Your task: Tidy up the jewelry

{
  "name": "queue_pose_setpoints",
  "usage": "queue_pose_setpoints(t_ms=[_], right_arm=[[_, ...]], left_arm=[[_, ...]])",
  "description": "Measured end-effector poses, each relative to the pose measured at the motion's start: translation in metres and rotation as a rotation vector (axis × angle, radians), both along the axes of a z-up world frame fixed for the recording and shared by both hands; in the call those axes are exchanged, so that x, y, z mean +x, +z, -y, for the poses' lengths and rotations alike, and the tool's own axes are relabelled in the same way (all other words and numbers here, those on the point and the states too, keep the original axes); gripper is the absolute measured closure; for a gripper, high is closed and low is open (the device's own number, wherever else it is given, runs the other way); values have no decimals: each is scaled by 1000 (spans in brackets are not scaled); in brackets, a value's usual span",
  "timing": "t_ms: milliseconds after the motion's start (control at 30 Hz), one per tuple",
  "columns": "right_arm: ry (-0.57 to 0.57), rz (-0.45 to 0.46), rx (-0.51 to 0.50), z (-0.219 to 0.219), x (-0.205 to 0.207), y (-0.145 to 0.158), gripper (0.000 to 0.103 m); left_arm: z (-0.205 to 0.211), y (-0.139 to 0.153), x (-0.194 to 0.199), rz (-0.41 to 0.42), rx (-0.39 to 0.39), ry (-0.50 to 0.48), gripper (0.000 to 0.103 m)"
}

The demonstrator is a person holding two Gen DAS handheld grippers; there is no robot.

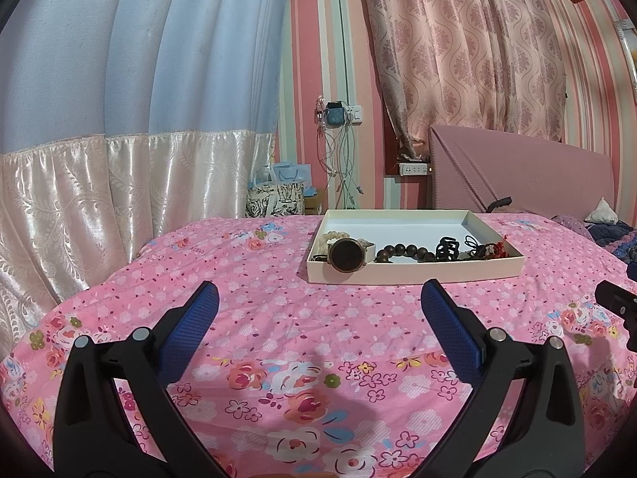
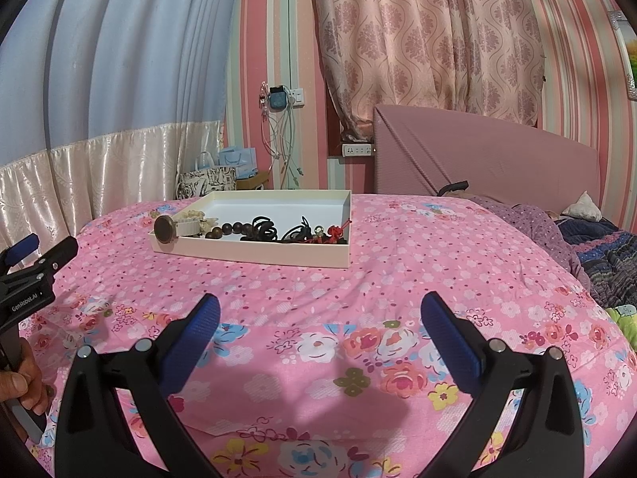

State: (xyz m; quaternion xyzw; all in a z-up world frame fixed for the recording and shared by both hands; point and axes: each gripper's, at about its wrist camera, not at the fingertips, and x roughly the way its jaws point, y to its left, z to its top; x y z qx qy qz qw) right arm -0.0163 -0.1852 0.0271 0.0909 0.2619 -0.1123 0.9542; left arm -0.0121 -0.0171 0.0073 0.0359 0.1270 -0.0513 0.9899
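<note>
A pink floral bedspread point(image 1: 278, 318) fills the lower half of both views. On it, at centre right of the left wrist view, sits a shallow cream tray point(image 1: 414, 273). All the jewelry in view lies along the tray's near wall: a watch point(image 1: 345, 255) at the left end, dark wooden beads point(image 1: 402, 254) beside it, a black hair claw point(image 1: 446, 250), then red-corded pieces point(image 1: 495, 247).

Both tools hover low over bare cloth, well short of the tray. The left gripper point(image 1: 318, 318) and right gripper point(image 2: 318, 322) are each spread wide, holding nothing.

This fits either sorting about to start or gathering just completed; 1 moment cannot settle which.
</note>
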Motion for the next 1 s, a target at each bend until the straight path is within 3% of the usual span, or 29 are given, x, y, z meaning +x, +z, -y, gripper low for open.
queue_pose_setpoints(t_ms=[1000], right_arm=[[-19,-3,-6,1,-3,-2,2]], left_arm=[[-1,2,0,-1,-15,-6,3]])
